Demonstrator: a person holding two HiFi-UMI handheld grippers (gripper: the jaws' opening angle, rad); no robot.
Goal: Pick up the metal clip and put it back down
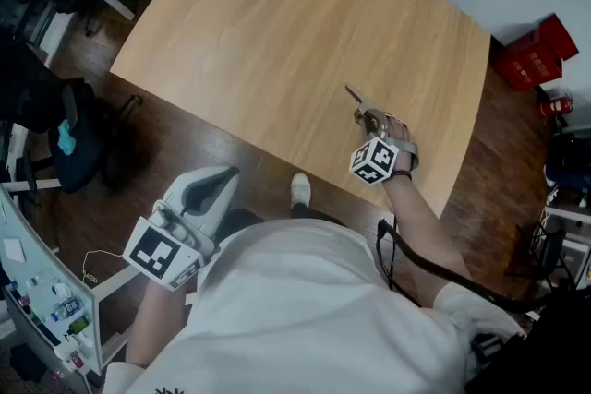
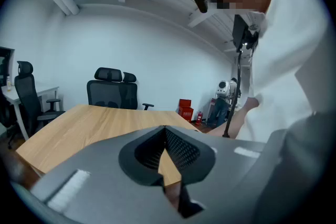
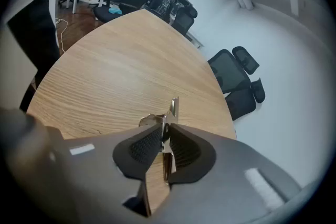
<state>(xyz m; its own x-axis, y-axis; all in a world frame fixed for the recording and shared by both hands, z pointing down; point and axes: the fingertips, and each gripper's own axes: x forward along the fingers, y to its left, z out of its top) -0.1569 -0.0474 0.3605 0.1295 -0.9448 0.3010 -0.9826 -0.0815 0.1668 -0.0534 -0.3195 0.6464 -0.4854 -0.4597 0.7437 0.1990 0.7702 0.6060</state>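
Observation:
The metal clip [image 3: 171, 113] is a shiny steel clip, pinched between the dark ribbed pads of my right gripper [image 3: 163, 132], its flat blade sticking out past the fingertips above the wooden table [image 3: 115, 76]. In the head view the clip [image 1: 359, 104] pokes out ahead of the right gripper [image 1: 368, 119] over the table's near right part. My left gripper [image 1: 220, 182] hangs off the table's near edge by the person's body. In the left gripper view its jaws [image 2: 165, 131] meet at the tips with nothing between them.
The light wooden table [image 1: 305, 23] is bare apart from the clip. Black office chairs [image 3: 239, 81] stand beyond its far side. Red boxes [image 1: 536, 55] sit on the floor to the right. A dark chair and a desk with clutter [image 1: 55, 143] are on the left.

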